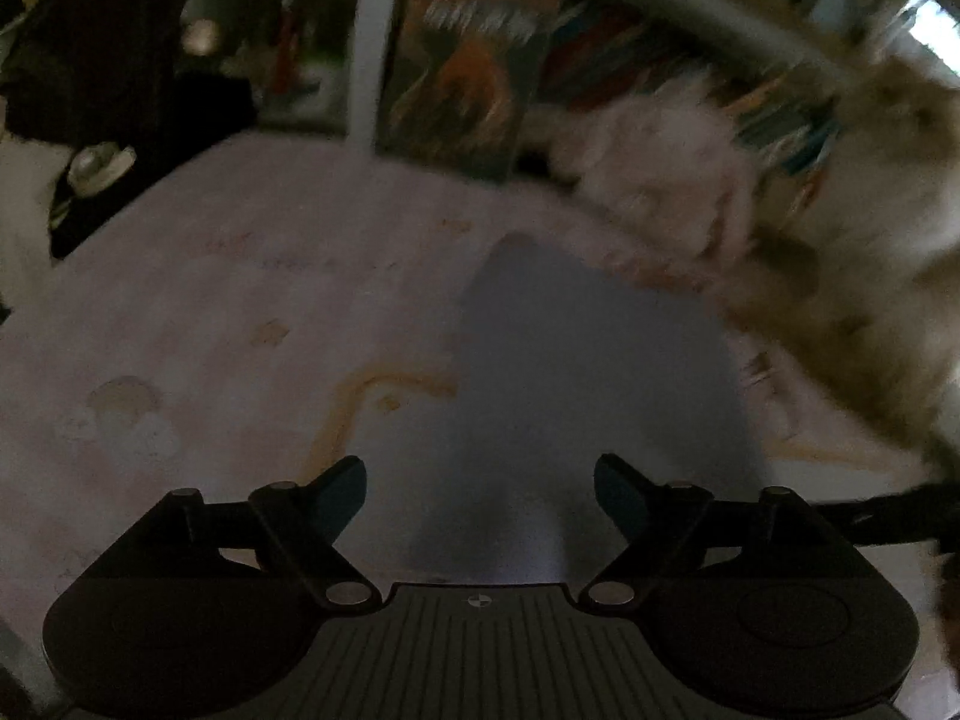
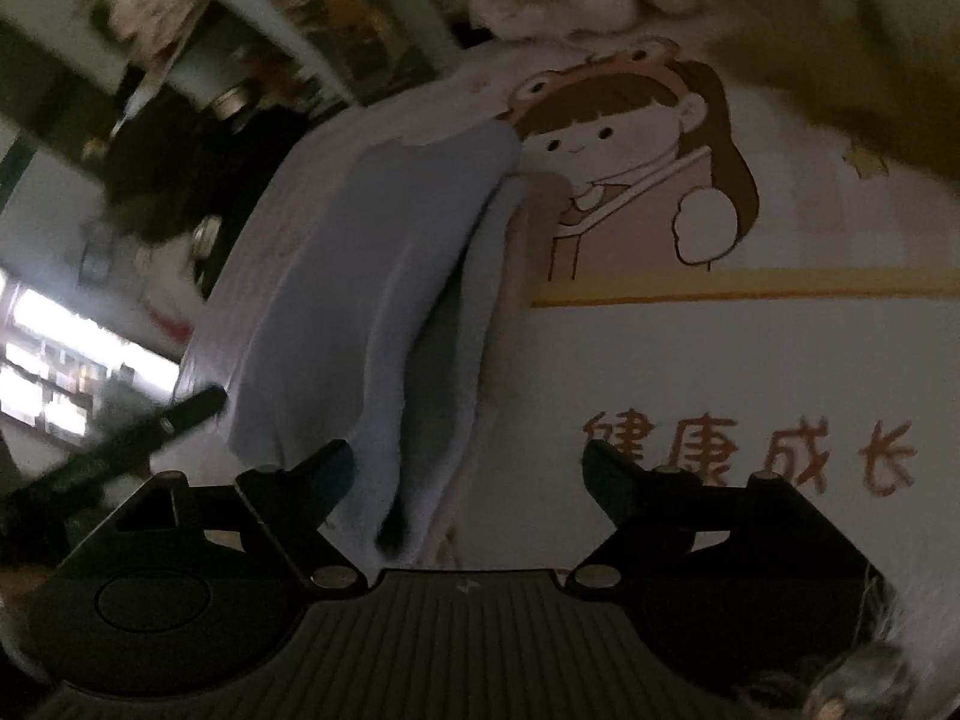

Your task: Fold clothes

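Note:
A light blue garment (image 1: 576, 372) lies on the pale printed tabletop (image 1: 240, 312) straight ahead of my left gripper (image 1: 480, 495), which is open and empty just above its near end. In the right wrist view the same blue garment (image 2: 360, 276) lies as a long folded strip, with a fold running along its right side. My right gripper (image 2: 465, 474) is open and empty over the strip's near end. The left view is blurred.
The tabletop shows a cartoon girl (image 2: 636, 138) and orange characters (image 2: 750, 456). Beige and white fluffy fabric (image 1: 852, 252) is piled at the far right of the table. Cluttered shelves (image 1: 480, 60) stand behind. A dark bar (image 2: 144, 432) crosses at the left.

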Motion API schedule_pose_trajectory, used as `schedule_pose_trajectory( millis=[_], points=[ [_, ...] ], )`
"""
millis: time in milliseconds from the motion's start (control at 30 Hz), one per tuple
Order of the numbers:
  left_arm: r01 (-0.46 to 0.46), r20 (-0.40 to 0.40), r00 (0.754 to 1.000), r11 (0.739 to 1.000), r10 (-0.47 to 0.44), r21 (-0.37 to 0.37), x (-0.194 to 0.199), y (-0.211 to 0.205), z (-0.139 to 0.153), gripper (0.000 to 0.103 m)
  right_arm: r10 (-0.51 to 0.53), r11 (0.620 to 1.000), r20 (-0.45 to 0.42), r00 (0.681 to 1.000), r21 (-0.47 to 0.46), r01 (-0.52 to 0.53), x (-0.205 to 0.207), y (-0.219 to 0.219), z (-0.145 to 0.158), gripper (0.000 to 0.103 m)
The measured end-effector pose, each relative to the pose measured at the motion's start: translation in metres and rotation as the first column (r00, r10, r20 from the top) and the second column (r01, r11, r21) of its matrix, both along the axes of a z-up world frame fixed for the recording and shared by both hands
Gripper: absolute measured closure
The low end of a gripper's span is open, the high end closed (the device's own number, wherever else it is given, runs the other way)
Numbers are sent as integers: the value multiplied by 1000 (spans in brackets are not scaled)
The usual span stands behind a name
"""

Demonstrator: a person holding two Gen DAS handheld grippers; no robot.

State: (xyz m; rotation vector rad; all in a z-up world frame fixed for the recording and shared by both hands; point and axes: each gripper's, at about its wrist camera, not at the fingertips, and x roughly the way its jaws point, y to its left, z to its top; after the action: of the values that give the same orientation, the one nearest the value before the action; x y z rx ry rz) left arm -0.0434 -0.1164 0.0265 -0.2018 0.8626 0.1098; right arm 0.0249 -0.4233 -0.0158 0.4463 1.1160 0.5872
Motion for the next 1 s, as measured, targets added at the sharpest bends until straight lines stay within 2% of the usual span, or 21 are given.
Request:
schedule_pose_trajectory(
  millis=[67, 167, 233, 333, 467, 500, 533, 700, 800, 933, 1000],
  points=[
    [16, -27, 999, 1000, -17, -2, 9, 10, -5, 17, -40, 999, -21, 999, 16, 40, 0, 5, -2, 20],
    [73, -36, 996, 991, -77, -113, 20, 27, -13, 17, -92, 995, -52, 994, 17, 93, -2, 15, -6, 19],
    [105, -43, 992, 975, -115, -196, 28, 38, -19, 17, -124, 992, -66, 990, 10, 124, -4, 22, -9, 19],
    [128, -57, 986, 933, -156, -337, 38, 53, -32, 17, -164, 986, -64, 984, 2, 164, -7, 33, -10, 20],
    [136, -78, 977, 870, -196, -474, 51, 67, -48, 16, -226, 974, -35, 974, -25, 225, -10, 46, -10, 24],
    [139, -81, 975, 856, -206, -498, 53, 68, -50, 16, -233, 972, -32, 972, -32, 232, -10, 49, -10, 28],
    [141, -84, 973, 841, -215, -522, 56, 68, -52, 19, -240, 970, -30, 970, -38, 239, -11, 53, -10, 38],
    [154, -91, 959, 766, -267, -624, 69, 67, -61, 21, -266, 961, -8, 964, -81, 265, -12, 65, -8, 45],
    [171, -95, 952, 762, -292, -625, 72, 66, -61, 21, -278, 956, 5, 961, -93, 277, -15, 68, -8, 47],
    [118, -99, 962, 711, -256, -693, 74, 79, -69, 21, -292, 951, 14, 956, -97, 292, -15, 69, -9, 49],
    [75, -110, 970, 700, -216, -710, 76, 84, -72, 29, -295, 950, 21, 955, -105, 295, -16, 71, -8, 51]
  ],
)
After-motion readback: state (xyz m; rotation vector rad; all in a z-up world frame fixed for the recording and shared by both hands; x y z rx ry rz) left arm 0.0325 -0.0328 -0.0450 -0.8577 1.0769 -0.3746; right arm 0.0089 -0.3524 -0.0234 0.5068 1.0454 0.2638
